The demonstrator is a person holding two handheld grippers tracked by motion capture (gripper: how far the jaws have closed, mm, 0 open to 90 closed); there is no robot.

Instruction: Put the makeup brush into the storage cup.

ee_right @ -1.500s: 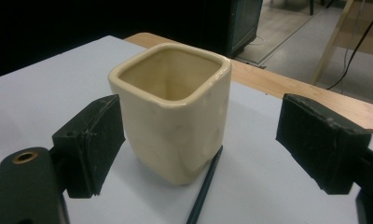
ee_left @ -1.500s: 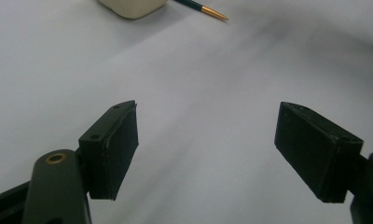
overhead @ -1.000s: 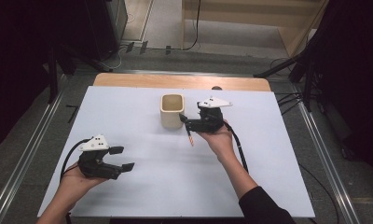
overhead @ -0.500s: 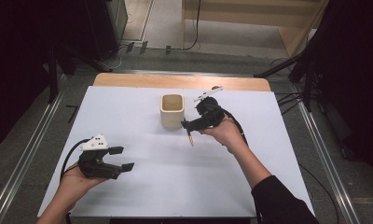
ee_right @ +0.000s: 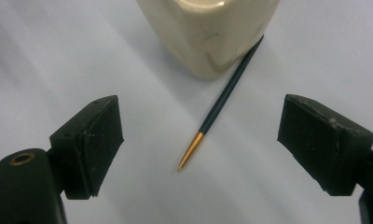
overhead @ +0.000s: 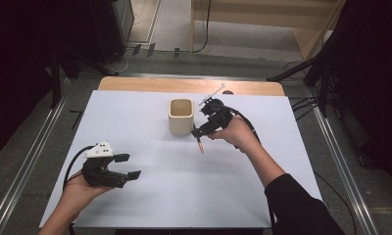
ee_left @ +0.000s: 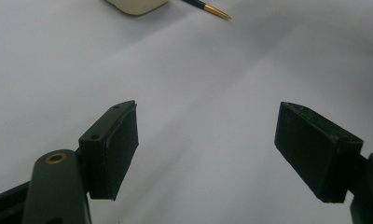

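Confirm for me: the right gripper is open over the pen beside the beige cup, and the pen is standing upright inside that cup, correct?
Not quite. The right gripper is open over the pen, but the pen lies flat on the table, beside the beige cup, not inside it. The right gripper view shows it, gold tip pointing toward the gripper.

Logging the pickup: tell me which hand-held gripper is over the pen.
The right hand-held gripper: its open jaws straddle the pen beside the cup. The left hovers over bare table.
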